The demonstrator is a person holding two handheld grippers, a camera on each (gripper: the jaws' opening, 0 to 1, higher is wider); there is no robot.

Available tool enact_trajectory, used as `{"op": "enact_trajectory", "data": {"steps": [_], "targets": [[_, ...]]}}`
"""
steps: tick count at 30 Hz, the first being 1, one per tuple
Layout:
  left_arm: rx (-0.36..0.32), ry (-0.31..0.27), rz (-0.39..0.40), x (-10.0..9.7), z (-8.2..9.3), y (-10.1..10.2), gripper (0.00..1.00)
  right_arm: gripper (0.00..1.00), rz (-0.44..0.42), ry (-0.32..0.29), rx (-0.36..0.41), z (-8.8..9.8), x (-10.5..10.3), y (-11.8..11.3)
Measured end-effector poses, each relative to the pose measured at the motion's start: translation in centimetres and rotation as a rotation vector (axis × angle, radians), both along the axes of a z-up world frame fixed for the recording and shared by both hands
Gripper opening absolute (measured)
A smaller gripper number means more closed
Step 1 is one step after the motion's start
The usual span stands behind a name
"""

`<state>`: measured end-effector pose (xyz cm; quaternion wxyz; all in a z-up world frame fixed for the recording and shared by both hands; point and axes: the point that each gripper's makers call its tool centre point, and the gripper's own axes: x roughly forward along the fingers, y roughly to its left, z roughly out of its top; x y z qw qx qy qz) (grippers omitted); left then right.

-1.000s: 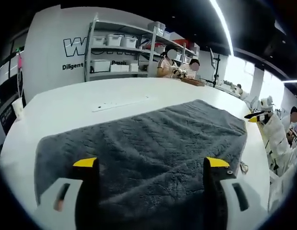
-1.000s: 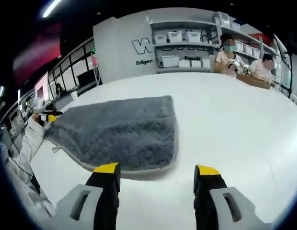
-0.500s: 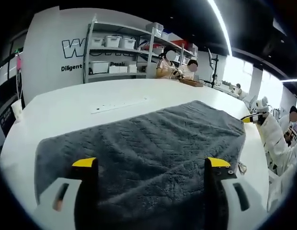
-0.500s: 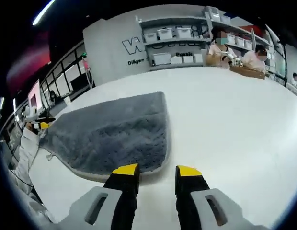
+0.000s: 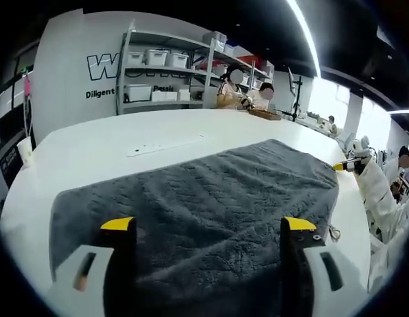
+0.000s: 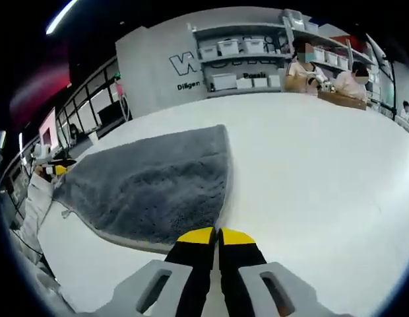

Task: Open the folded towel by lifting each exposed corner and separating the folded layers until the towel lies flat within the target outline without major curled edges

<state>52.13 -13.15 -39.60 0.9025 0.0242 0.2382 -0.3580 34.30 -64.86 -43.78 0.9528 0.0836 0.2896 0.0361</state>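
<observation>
We see the grey towel (image 5: 198, 205) lying folded on the white table (image 5: 99, 148). In the left gripper view it spreads out ahead of and beneath our left gripper (image 5: 210, 226), whose yellow-tipped jaws stand wide apart above the cloth, holding nothing. The towel's near edge runs under those jaws, and its far corner reaches toward the right, where the right gripper's yellow tip shows just beside the towel's edge.

In the right gripper view the towel (image 6: 148, 188) lies ahead and to the left of our right gripper (image 6: 216, 235). Its jaws are brought together, tip against tip, right at the towel's nearest corner; whether any cloth is pinched between them we cannot tell. Bare table stretches away to the right of that gripper.

Beyond the table, straight ahead of both grippers, stands a shelf unit (image 5: 168, 69) with white bins against a lettered wall, and seated people (image 6: 323, 69) work at the table's far side.
</observation>
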Motion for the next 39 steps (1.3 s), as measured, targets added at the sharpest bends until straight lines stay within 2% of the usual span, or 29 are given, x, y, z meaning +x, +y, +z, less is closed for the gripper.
{"op": "enact_trajectory", "data": {"steps": [14, 32, 39], "targets": [[0.005, 0.003, 0.0, 0.0, -0.1, 0.1, 0.88, 0.0, 0.004, 0.029, -0.036, -0.5, -0.7, -0.5], [0.018, 0.012, -0.008, -0.1, -0.4, 0.0, 0.88, 0.0, -0.021, 0.038, -0.062, -0.5, -1.6, -1.8], [0.019, 0.014, -0.009, -0.1, -0.4, 0.0, 0.88, 0.0, -0.031, 0.049, -0.094, -0.5, -1.8, -2.2]]}}
